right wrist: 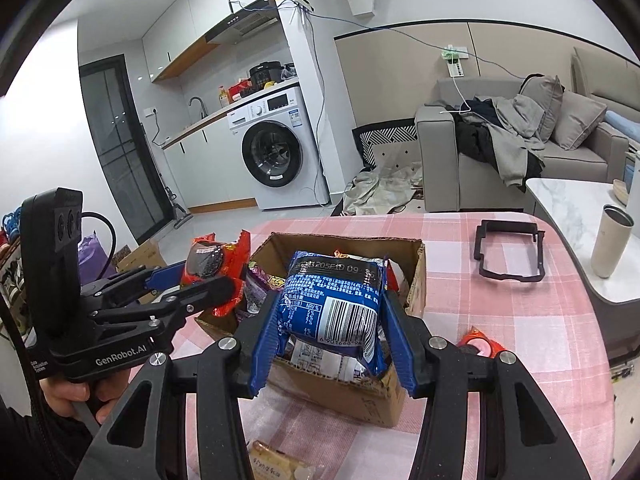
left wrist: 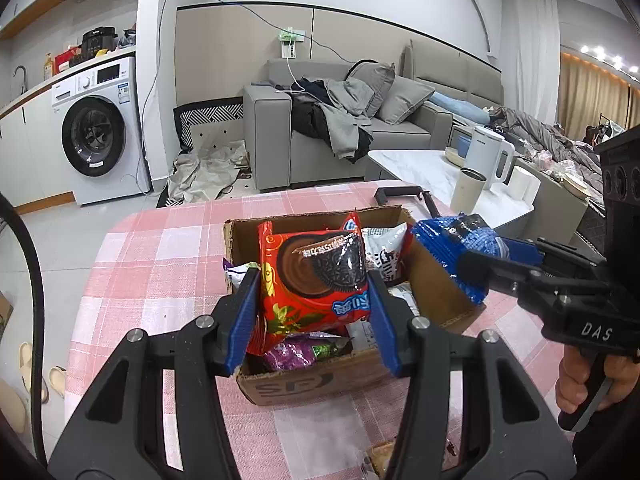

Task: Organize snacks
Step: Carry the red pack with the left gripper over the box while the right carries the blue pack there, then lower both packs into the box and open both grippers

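On the left, the left gripper [left wrist: 312, 280] was clenched on a red pack [left wrist: 314, 276] of chocolate sandwich cookies, its blue pads pressing the pack's two side edges. The pack hung upright over the near half of the box [left wrist: 304, 384], which sat on the pink checked cloth [left wrist: 160, 264]. Below it in the box lay a purple packet [left wrist: 296, 354] and a white one [left wrist: 386, 252].

To the right, the right gripper [right wrist: 330, 312] was clamped on a blue pack [right wrist: 334, 300], barcode side toward the camera, likewise taken across its width and held over the box's near-right part. Both packs were clear of the box floor; whether they brushed the snacks beneath I could not tell.

Further right on the cloth lay a black frame [right wrist: 510, 254], and a small red wrapper [right wrist: 478, 340] sat beside the right gripper's arm. A pale wrapped snack [right wrist: 276, 462] lay at the near edge.

These packs looked light, with glossy film that could slip and crinkle. The cookies inside were probably brittle, so a moderate squeeze across the firm middle, not the flimsy sealed ends, seemed the safest hold.
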Available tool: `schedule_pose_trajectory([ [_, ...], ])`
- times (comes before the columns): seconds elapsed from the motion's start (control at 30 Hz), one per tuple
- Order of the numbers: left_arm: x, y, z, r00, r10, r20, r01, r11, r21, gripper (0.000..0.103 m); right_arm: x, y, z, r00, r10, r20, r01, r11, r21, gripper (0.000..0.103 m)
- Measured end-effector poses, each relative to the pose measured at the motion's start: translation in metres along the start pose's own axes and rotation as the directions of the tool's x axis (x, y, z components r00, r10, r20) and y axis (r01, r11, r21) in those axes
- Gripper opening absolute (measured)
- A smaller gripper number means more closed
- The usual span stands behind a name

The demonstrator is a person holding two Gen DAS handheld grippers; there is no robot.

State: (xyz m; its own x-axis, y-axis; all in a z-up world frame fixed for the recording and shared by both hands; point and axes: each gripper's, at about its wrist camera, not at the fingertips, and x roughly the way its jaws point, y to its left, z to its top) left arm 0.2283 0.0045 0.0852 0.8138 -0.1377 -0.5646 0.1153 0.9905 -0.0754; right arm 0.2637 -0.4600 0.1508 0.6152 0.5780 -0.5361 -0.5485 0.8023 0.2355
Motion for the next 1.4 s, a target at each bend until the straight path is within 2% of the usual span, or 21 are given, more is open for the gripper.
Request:
schedule_pose_trajectory([
  [0.83, 0.077, 0.002, -0.004, 0.997, 0.011, -0.079, -0.008, 0.999, 0.044, 0.049, 0.062, -0.016, 0.003, 0.997, 0.001, -0.072, -0.002, 1.0, -0.012, 0.05],
  [1.4, 0.099, 0.011, -0.014, 0.993, 0.008, -0.121, -0.005, 1.0, 0.031, 0.049, 0.082, -0.013, -0.003, 0.993, -0.022, -0.114, 0.015, 0.998, -0.063, 0.05],
])
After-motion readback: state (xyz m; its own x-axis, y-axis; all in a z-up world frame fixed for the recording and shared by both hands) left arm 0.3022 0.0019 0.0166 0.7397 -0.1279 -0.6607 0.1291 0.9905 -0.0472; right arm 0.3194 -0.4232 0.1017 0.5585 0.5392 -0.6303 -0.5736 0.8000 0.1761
